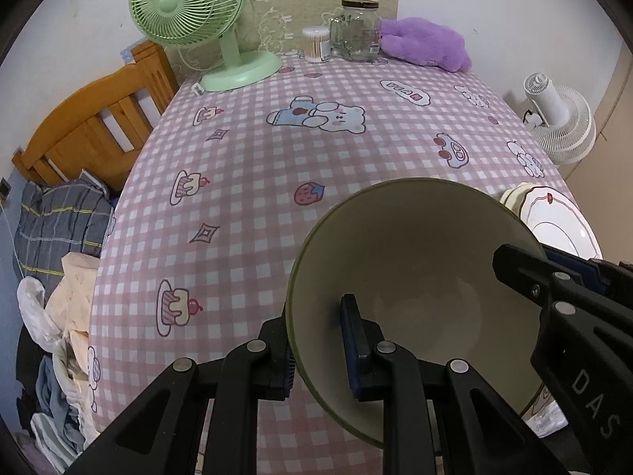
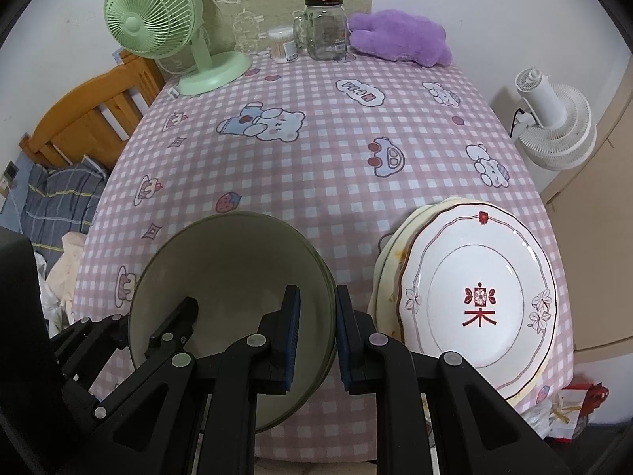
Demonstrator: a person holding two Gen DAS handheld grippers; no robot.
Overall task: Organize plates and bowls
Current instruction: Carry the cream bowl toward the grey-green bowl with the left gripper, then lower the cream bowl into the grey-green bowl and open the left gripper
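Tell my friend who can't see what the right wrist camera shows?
Two black grippers, the right gripper and the left gripper, each pinch the rim of a green bowl on a pink checked tablecloth. Beside it sits a stack of plates.

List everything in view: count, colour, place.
bowl: one, green, near edge, gripped on both rims
plates: a stack, white on cream, near right
table: one, pink checked cloth
fan: one, green, far left
jar: one, clear, far edge
swab tub: one, beside jar
plush: one, purple, far right
white fan: one, off table, right
bed: one, wooden, left
left gripper: shut on bowl
right gripper: shut on bowl
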